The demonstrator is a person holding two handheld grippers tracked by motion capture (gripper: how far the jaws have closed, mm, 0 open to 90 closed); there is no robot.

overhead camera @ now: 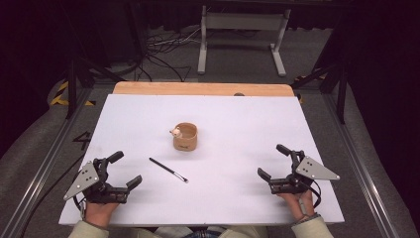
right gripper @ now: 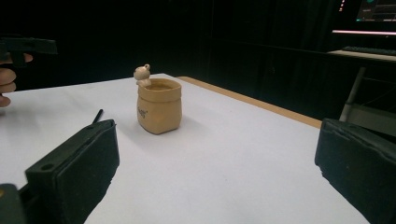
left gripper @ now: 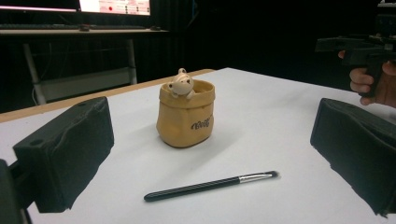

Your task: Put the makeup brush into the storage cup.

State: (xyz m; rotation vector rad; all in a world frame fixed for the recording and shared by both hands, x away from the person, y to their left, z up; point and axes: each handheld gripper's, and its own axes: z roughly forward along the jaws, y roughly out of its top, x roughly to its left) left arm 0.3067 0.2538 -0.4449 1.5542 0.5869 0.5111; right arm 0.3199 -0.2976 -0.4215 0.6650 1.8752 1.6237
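Black brush (left gripper: 210, 185) ahead of left gripper's (left gripper: 205, 154) open jaws.

A cup (overhead camera: 185, 137) stands upright near the middle of the table (overhead camera: 237, 124), with a small figure (overhead camera: 175, 132) perched on its rim at the side toward the person's left. A brush (overhead camera: 168, 170) lies flat on the table in front of the cup, nearer the person and apart from it, its bristle end pointing toward the person's right. The left gripper (overhead camera: 125, 170) sits at the near left of the table and the right gripper (overhead camera: 271, 162) at the near right, well apart, with the brush and cup between them and farther in.
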